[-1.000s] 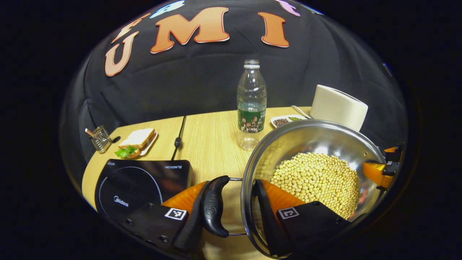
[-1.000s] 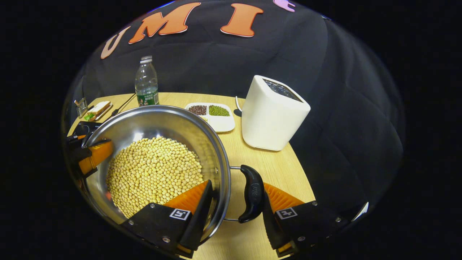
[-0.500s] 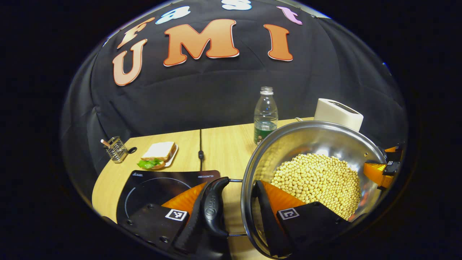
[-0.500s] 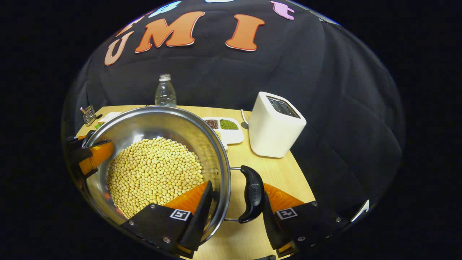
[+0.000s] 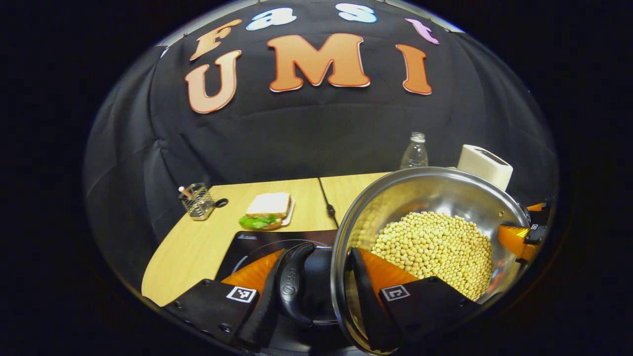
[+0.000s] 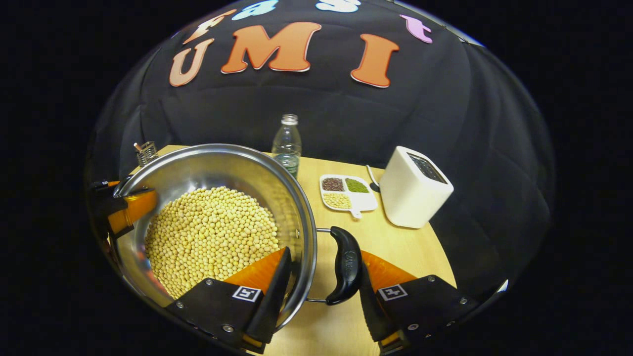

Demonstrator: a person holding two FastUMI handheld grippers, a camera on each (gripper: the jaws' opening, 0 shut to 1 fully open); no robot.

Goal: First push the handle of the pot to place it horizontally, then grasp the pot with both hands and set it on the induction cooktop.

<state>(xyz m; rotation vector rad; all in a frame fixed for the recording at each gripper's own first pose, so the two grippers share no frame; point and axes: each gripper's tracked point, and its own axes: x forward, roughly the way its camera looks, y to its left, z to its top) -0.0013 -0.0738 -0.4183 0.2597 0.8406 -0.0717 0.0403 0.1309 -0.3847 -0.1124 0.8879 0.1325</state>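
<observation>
Above cooktop (image 5: 257, 242) edge, pot (image 5: 430, 198) had drifted leftward from a second before; left tongs (image 5: 316, 291) and right tongs (image 6: 321, 277) each pinching rim and handle; lowering next.

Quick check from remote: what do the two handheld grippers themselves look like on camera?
Left gripper and right gripper look alike: two broad wedge-shaped fingers on black plates with visible screws, each plate carrying a small square black-and-white marker tag.

silver pot (image 6: 217, 163), pale yellow beans (image 6: 212, 232), black handle (image 6: 346, 264); white toaster (image 6: 413, 190)
</observation>
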